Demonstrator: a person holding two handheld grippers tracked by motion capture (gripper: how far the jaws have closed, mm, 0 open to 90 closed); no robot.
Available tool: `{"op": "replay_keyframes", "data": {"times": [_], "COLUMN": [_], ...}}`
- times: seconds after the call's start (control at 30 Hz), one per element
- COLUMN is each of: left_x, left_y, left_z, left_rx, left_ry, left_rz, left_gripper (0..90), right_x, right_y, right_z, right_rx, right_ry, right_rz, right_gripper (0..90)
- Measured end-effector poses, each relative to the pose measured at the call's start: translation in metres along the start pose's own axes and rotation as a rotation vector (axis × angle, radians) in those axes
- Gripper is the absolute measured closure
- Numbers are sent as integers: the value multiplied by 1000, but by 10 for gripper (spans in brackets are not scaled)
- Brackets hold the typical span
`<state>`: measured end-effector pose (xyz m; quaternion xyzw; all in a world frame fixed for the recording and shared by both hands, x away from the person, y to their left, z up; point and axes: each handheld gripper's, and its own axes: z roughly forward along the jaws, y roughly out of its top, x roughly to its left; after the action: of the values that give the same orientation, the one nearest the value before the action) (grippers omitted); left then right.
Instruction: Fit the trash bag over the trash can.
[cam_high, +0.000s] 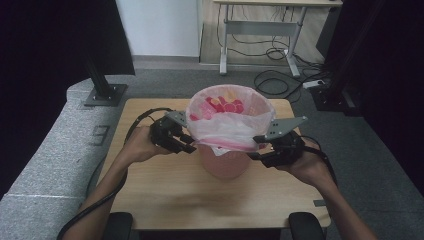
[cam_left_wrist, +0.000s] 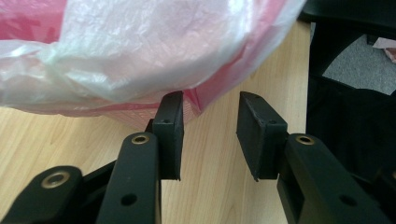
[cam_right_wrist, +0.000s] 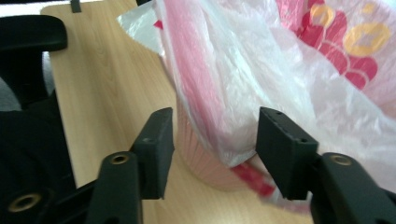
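bin: small pink waste bin (cam_high: 223, 162) stands upright mid-surface, near the far half of the wooden surface (cam_high: 165, 190)
liner: thin pink-and-white plastic bag (cam_high: 227, 125) sits in the bin, its mouth folded out and down over the rim; red and yellow print shows inside
why placed so: my read, the bag is being fitted as a liner; the overhang hangs as a skirt around the rim so it stays put, and each hand works one side to keep the pull even
left tool: (cam_high: 189, 146) at the bin's left flank, just under the folded edge; left gripper view shows it (cam_left_wrist: 210, 135) part open, bare wood between the pads, nothing pinched
left contact: one fingertip (cam_left_wrist: 170, 116) lies right at the hanging bag edge, touching or a hair off, cannot tell which
right tool: (cam_high: 257, 145) at the bin's right flank, mirror pose; right gripper view (cam_right_wrist: 215, 149) shows a middling gap
right contact: bag skirt and bin wall sit between the jaws, film near one pad (cam_right_wrist: 280, 149), no squeeze seen, so it looks let go
hands: both hands low on either side of the bin, forearms coming from the near edge
background: grey floor, desk frame and loose cables behind, not involved
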<state>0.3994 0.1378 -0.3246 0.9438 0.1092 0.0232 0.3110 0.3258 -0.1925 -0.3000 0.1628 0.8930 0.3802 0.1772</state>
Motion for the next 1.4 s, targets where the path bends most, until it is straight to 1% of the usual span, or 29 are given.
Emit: {"op": "replay_keyframes", "data": {"times": [0.03, 0.1, 0.13, 0.17, 0.2, 0.23, 0.27, 0.3, 0.4, 0.47, 0.5, 0.63, 0.7, 0.77, 0.8, 0.87, 0.9, 1.1, 1.23, 1.33, 1.4], "left_x": [0, 1, 0, 0, -1, -1, -2, -3, -6, -10, -11, -16, -16, -16, -15, -15, -15, -15, -12, -9, -7], "left_y": [0, 1, 2, 2, 3, 3, 3, 3, 6, 8, 9, 11, 11, 11, 10, 9, 9, 8, 5, -2, -6], "left_z": [1, 2, 2, 1, 1, 0, -1, -2, -5, -5, -5, -1, 0, 1, 2, 3, 4, 16, 23, 27, 29], "left_rx": [-2, -4, -5, -8, -14, -17, -23, -28, -33, -26, -23, -18, -15, -12, -15, -23, -25, -9, 1, -8, -13], "left_ry": [1, 3, 6, 12, 17, 18, 17, 17, 13, 14, 15, 12, 18, 27, 23, 18, 14, 11, 9, -1, -6], "left_rz": [-5, -10, -14, -17, -18, -20, -19, -17, -3, 12, 20, 40, 45, 44, 42, 42, 43, 47, 35, 16, 6], "left_gripper": [616, 638, 649, 670, 704, 731, 755, 786, 835, 868, 874, 890, 893, 894, 895, 895, 896, 898, 898, 898, 898], "right_x": [0, 0, 0, -1, -1, 0, 2, 3, 6, 7, 7, 5, 4, 5, 6, 7, 8, 5, 2, -1, -4], "right_y": [1, 3, 3, 2, 2, 2, 2, 2, -1, -2, -4, -10, -12, -14, -15, -16, -18, -25, -35, -44, -49], "right_z": [1, 3, 4, 4, 3, 0, -2, -3, -3, -4, -5, -5, -4, -1, 1, 7, 11, 25, 31, 33, 35], "right_rx": [2, 12, 17, 8, -6, -24, -27, -16, 1, 9, 6, 4, 9, 14, 15, 36, 44, 44, 31, 16, 17], "right_ry": [-10, -27, -33, -37, -34, -32, -57, -68, -65, -54, -41, -22, -16, -6, -4, 6, 4, 13, 19, 25, 22], "right_rz": [-9, -23, -30, -30, -29, -34, -48, -60, -57, -52, -40, -16, -7, -4, -3, -9, -7, 19, 54, 92, 109], "right_gripper": [517, 622, 629, 642, 722, 846, 868, 886, 893, 894, 894, 894, 895, 894, 894, 894, 894, 894, 894, 894, 894]}}
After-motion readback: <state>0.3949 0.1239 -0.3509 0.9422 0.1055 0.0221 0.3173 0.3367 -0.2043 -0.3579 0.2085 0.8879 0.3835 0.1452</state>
